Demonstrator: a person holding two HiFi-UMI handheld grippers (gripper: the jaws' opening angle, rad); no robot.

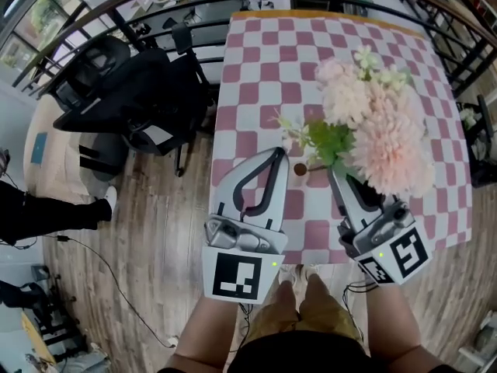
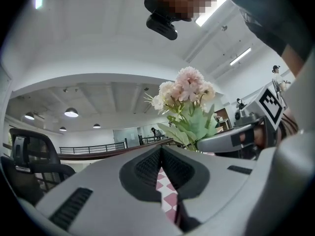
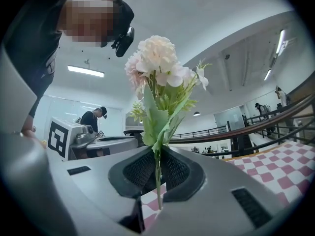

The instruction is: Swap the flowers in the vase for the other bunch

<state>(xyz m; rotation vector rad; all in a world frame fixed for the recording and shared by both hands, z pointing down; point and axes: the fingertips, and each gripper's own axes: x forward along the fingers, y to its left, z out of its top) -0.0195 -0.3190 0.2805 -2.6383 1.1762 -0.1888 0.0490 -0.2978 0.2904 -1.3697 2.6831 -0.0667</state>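
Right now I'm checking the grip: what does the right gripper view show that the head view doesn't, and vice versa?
Right gripper view only: the green stem pinched by the right gripper. Head view only: the wooden floor and the person's legs. Both: the pink-and-white bunch, the checked cloth and the left gripper.

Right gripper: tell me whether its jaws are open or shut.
Shut on the flower bunch: the pads of the right gripper pinch its green stem, blooms upright above.
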